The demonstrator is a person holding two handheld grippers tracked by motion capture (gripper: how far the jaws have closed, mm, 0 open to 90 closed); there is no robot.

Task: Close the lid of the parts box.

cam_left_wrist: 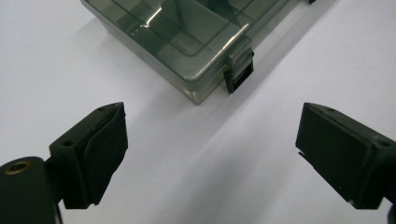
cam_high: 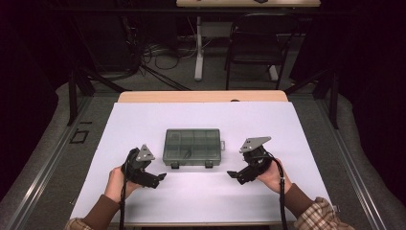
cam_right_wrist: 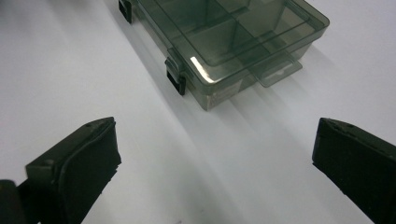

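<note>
Finding 1, the work piece. A smoke-grey compartment box (cam_high: 192,147) lies flat on the white table (cam_high: 143,120), lid down, between the 2 tongs and slightly ahead of both. Its 2 dark latches sit on the edge facing the person; the left latch (cam_left_wrist: 239,70) lies ahead of the left tongs, the right latch (cam_right_wrist: 176,77) ahead and left of the right tongs. Both latches appear to be fastened, though the pictures do not settle this. A clear hang tab (cam_right_wrist: 276,72) juts from the box's short end on the side of the right tongs.

Finding 2, the tools. The left tongs (cam_high: 160,179) stand wide with nothing between the jaws; bare table shows in the gap. The right tongs (cam_high: 231,174) are likewise wide and empty. Both are clear of the box, near its front corners, tips pointing inward toward each other.

Finding 3, the step in hand, as judged: approach to the 2 latches, most likely to open the box.

Recommendations:
1. Bring each tool square to its own latch rather than at the present slant, so that a jaw tip meets the latch flap and not the box wall.
2. Work 1 latch at a time, with the other tongs steadying the box from above or at its end; the box looks light and the table smooth, so it will probably slide if pushed from 1 side.
3. Keep the pull short and upward; a long pull risks tipping the box.
</note>
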